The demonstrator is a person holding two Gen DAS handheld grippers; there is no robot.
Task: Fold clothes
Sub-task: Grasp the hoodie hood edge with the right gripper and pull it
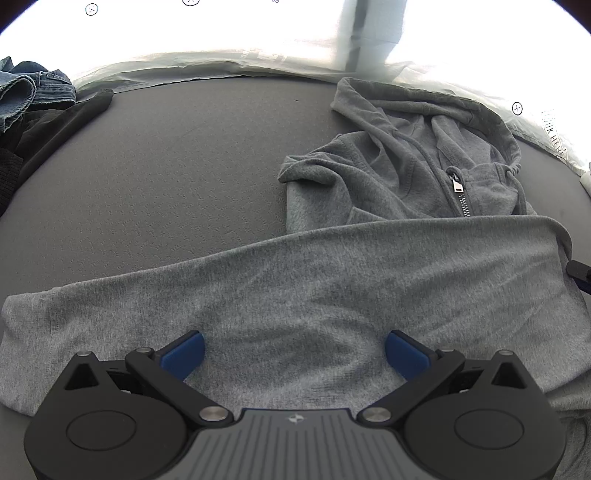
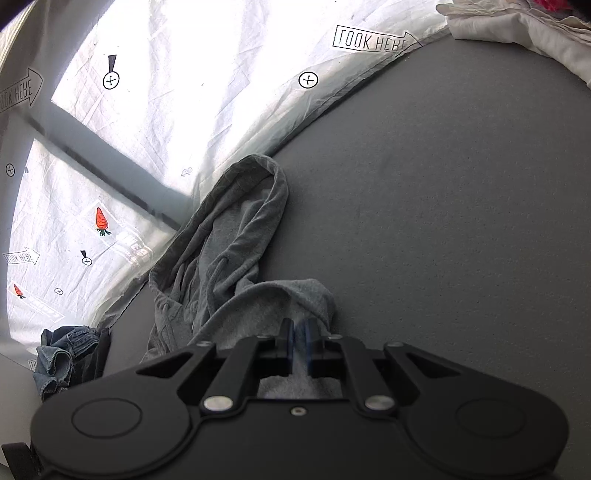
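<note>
Hoodie (image 1: 332, 280), soft grey knit, bunches in right gripper (image 2: 300, 334)'s pinch.

The dark grey textured tabletop (image 1: 177, 170) lies bare across its middle and left, open for passage. A crumpled light grey zip-up hoodie (image 1: 388, 251) covers the near and right part. A heap of blue denim and black clothing (image 1: 33, 110) blocks the far left corner; folded white cloth (image 2: 517, 33) fills the far right corner.

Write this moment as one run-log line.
task: fold clothes | left tongs: open over hoodie | right tongs: shut on hoodie edge | jeans: aside
</note>
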